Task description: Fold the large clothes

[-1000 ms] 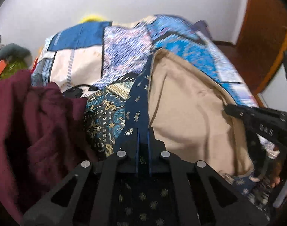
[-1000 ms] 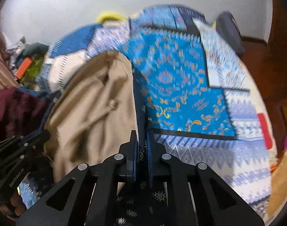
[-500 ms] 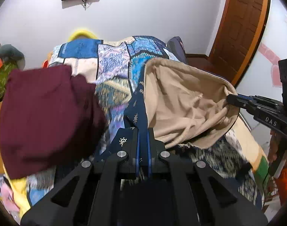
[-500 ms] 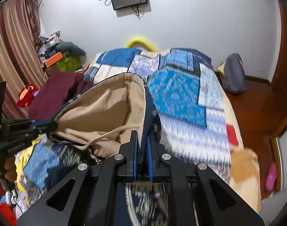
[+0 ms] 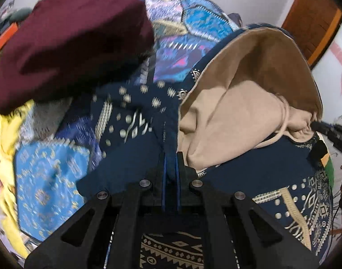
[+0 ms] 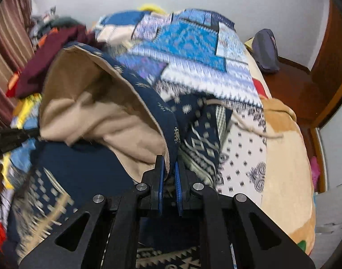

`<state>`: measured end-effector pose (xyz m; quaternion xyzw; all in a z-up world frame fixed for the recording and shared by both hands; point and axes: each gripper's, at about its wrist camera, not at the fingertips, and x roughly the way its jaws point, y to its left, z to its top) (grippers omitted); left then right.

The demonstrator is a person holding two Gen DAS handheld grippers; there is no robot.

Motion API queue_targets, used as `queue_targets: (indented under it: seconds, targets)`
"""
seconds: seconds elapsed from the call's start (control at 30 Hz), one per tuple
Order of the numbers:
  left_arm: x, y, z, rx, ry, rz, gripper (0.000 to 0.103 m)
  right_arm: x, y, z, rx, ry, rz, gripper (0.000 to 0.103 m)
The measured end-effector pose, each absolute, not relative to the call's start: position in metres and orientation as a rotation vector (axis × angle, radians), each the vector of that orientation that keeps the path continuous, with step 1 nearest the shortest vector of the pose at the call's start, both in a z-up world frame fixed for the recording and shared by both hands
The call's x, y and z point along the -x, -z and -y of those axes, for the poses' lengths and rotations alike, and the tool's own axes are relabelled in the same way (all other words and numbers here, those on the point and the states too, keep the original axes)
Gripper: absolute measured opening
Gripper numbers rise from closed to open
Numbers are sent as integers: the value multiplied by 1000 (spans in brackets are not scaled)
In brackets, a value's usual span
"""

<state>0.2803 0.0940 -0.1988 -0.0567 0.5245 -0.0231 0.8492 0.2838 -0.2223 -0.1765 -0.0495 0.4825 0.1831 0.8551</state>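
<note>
A bed covered in a blue patchwork bedspread (image 6: 193,44) fills both views under a white wall. At bottom centre, the left gripper (image 5: 170,163) and right gripper (image 6: 169,168) each pinch the navy patterned garment (image 5: 135,121), its beige lining (image 5: 249,94) billowing open mid-frame. Beyond, a maroon cloth (image 5: 76,42) sits upper left.

Both wrist views — close, forward — share the garment (image 5: 249,103).

You will find no readable text, label, brand or number here. The navy garment (image 5: 135,121) carries only woven motifs (dots, diamonds, zigzags), and the patchwork bedspread (image 6: 193,44) shows blurred ornament, no lettering.
</note>
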Motion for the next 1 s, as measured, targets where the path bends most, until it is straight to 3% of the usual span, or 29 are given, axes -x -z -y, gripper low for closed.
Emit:
queue_targets:
  seconds: [0.17,0.27,0.4,0.53,0.63,0.8,1.0]
  targets:
    - [-276,194,-96,147,53,-1108,10,-276,178,228,114,-370,-1042,10]
    - [-273,182,-89,65,43,-1103,22,-278,168,230,83,-358,-1035,21]
    - [-269,163,-87,4,42,-1051,44,-272,150,224,56,-364,-999,45]
    - [-272,146,-88,-21,53,-998,58,-271,138,208,67,-415,-962,46]
    - [-286,145,-81,-104,18,-980,75,-275,136,188,135,-436,-951,47]
    - [-319,160,-74,-170,14,-1008,75,-288,150,154,279,-429,-974,47]
    - [-351,164,-65,-144,72,-998,75,-298,161,140,241,-524,-1022,47]
